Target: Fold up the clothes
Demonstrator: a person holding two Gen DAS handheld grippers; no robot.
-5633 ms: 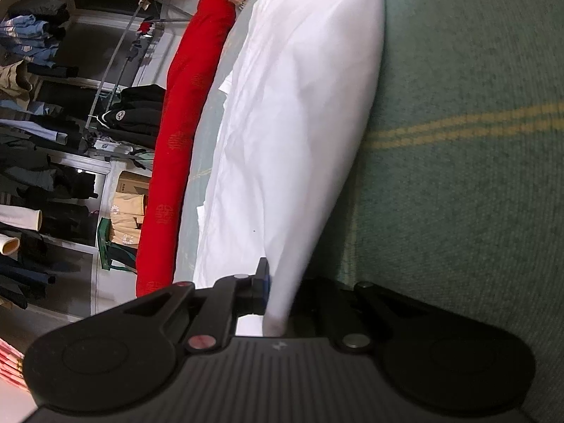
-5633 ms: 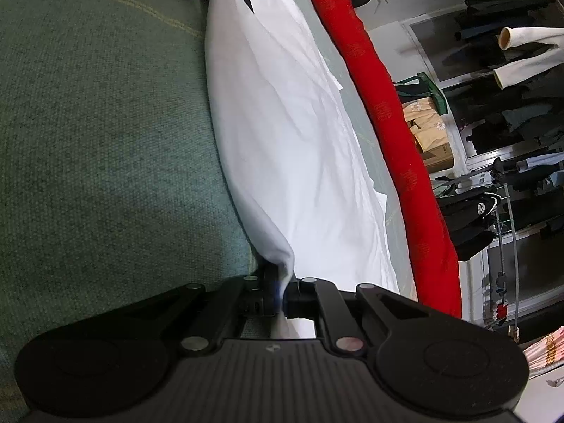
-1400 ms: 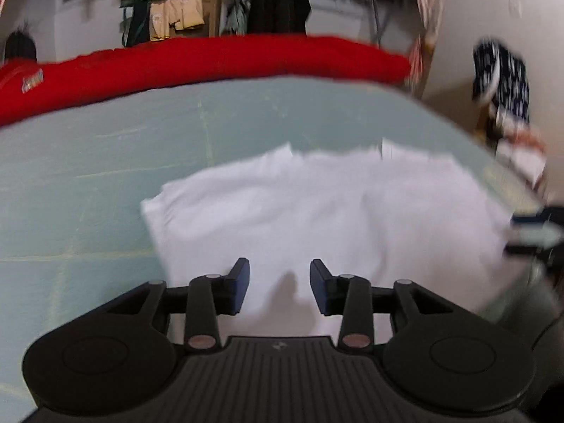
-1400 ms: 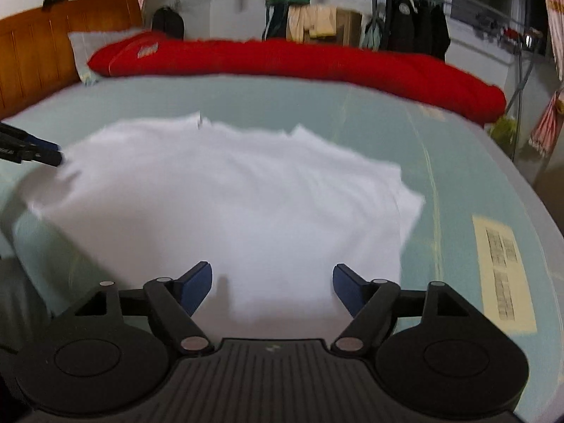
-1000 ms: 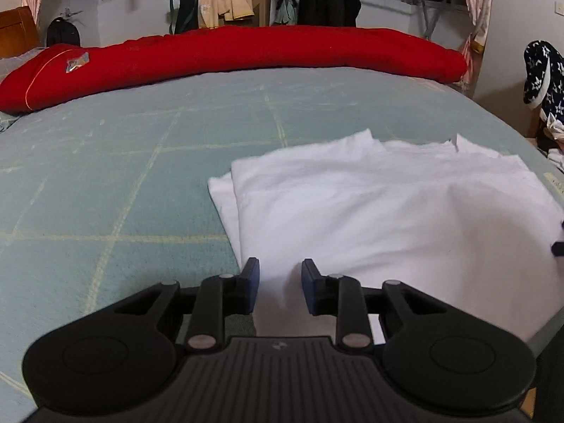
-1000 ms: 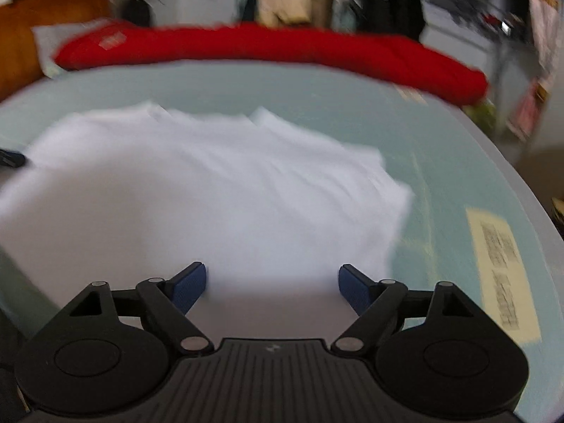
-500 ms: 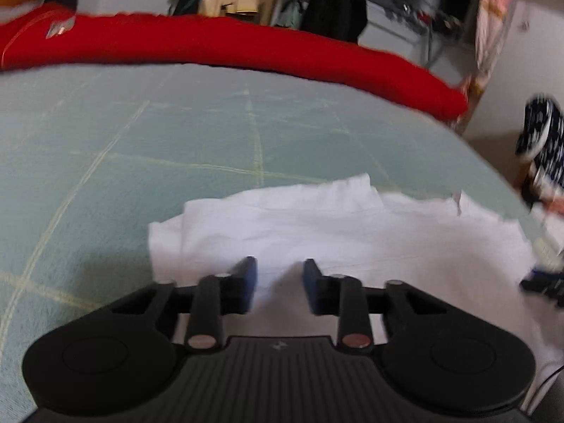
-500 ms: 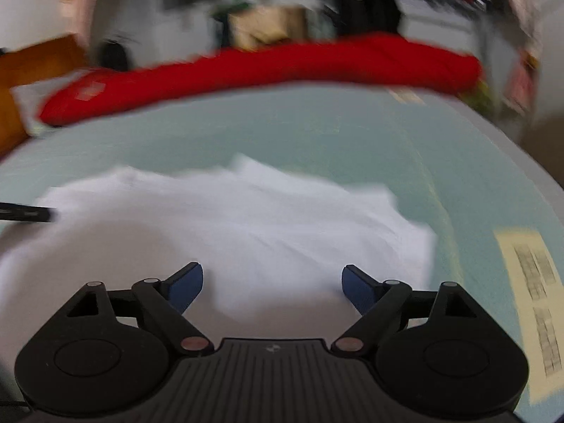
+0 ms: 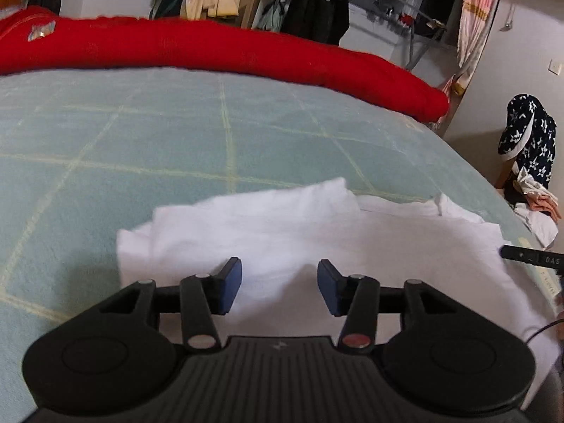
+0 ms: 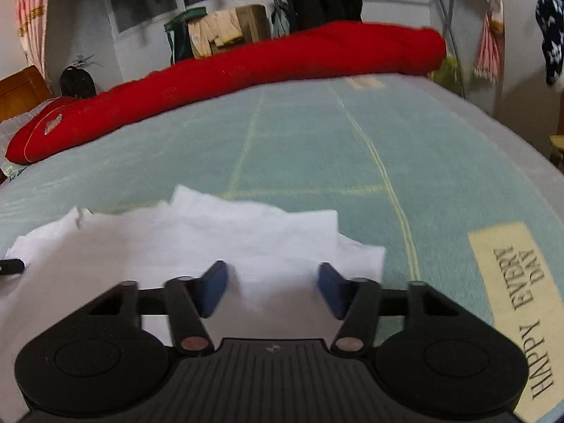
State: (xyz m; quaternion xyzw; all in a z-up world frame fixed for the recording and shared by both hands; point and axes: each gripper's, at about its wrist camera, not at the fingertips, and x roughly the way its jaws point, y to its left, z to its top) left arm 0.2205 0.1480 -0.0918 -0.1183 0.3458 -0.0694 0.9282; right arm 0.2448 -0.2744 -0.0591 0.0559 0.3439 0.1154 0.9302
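One folded white garment (image 9: 289, 232) lies on the green bed (image 9: 141, 134), one red bolster (image 9: 211, 49) behind it. My left claw (image 9: 278, 283) has just been widening and my right claw (image 10: 271, 287) narrowing; both released, hovering over cloth they gripped seconds ago.

Bedroom clutter around a pale green woven bedspread (image 9: 176, 134) with thin yellow grid lines.

Long red padded bolster-like quilt roll (image 9: 218, 49) lies along the bedspread's far edge, small patch near its left end. Cream label printed "HAPPY EVERY DAY" (image 10: 518, 282) sits on the bedspread's right side. Behind the red roll: brown cardboard box (image 10: 250, 24) draped with yellowish cloth, dark jackets on a metal rack (image 9: 317, 10), red-and-white striped curtain (image 9: 476, 10). Navy star-print garment (image 9: 528, 134) hangs off the bedspread's right edge, over crumpled pale clothes. Wooden headboard (image 10: 21, 91) at the roll's left end.
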